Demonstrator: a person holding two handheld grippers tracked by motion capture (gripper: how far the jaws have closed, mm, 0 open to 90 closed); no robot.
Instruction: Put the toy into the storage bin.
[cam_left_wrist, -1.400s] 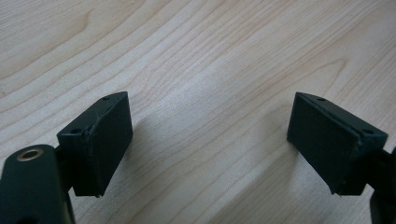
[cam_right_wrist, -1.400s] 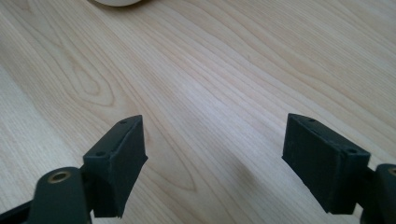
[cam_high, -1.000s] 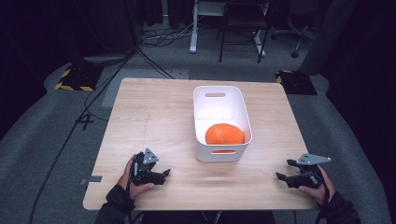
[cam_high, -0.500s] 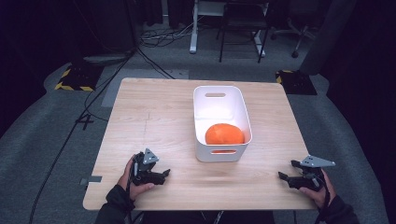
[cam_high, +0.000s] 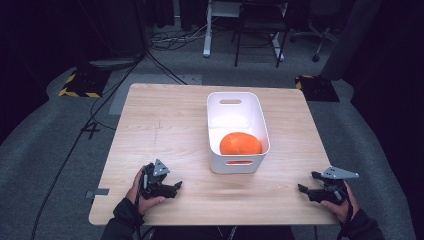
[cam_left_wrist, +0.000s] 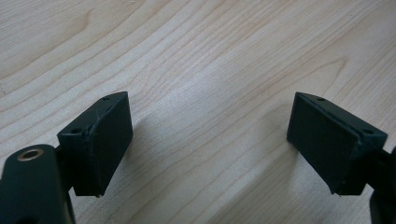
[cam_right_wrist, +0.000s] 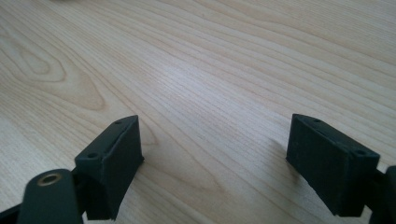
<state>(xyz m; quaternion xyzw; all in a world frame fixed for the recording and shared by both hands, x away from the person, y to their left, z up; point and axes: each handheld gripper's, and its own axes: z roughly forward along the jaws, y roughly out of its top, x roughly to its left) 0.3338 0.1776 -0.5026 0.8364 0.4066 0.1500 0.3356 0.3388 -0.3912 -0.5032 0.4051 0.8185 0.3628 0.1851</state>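
Seen from the high view, an orange ball (cam_high: 240, 143) sits in the near end of a white bin (cam_high: 238, 99) at mid-table. The left gripper (cam_high: 175, 187) rests where it was a second ago; the right gripper (cam_high: 307, 183) has drifted slightly toward the table's (cam_high: 165, 125) right edge. In the left gripper view, its jaws stand wide apart over bare wood. The right gripper view shows the same spread.
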